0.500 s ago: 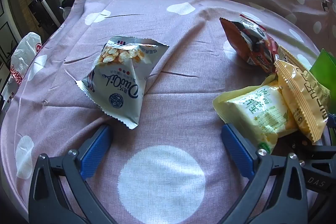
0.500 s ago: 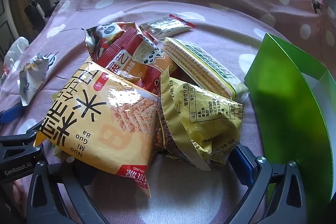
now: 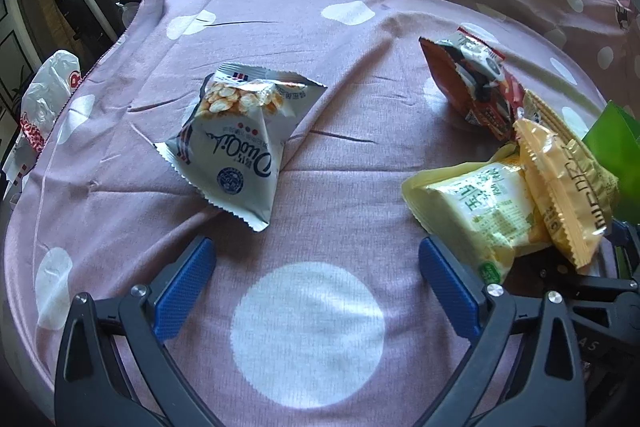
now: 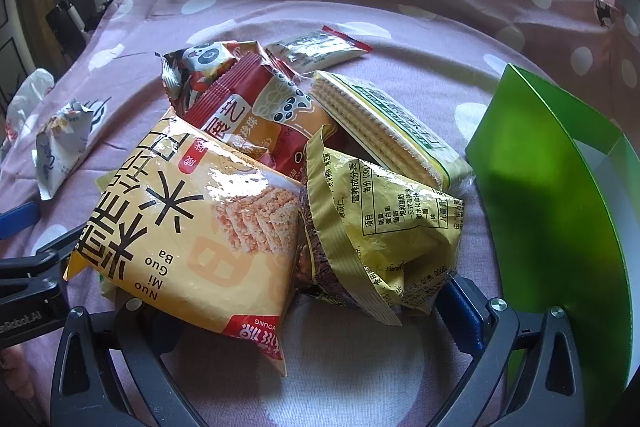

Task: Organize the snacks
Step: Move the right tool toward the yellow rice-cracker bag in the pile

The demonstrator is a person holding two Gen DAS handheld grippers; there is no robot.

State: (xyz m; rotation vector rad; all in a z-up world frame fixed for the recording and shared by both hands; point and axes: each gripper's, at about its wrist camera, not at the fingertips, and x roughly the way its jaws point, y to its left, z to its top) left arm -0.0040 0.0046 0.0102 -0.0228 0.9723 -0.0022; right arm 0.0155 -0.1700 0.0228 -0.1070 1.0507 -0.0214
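Pink polka-dot cloth [image 3: 360,115] covers the bed, and almost nothing on it has shifted in the last half second: both views match the earlier ones, so sorting has not begun. The left claw [image 3: 316,267] stands wide apart and empty above a white dot, the pale triangular crisp packet [image 3: 236,147] lying alone at its eleven o'clock. The right claw [image 4: 288,307] gapes equally wide, gripping nothing, though the yellow rice-cake bag [image 4: 192,227] and crumpled gold wrapper [image 4: 380,227] of the snack heap sprawl between its fingers. A green cardboard box [image 4: 552,211] waits at three o'clock. Windows and clutter lie beyond.
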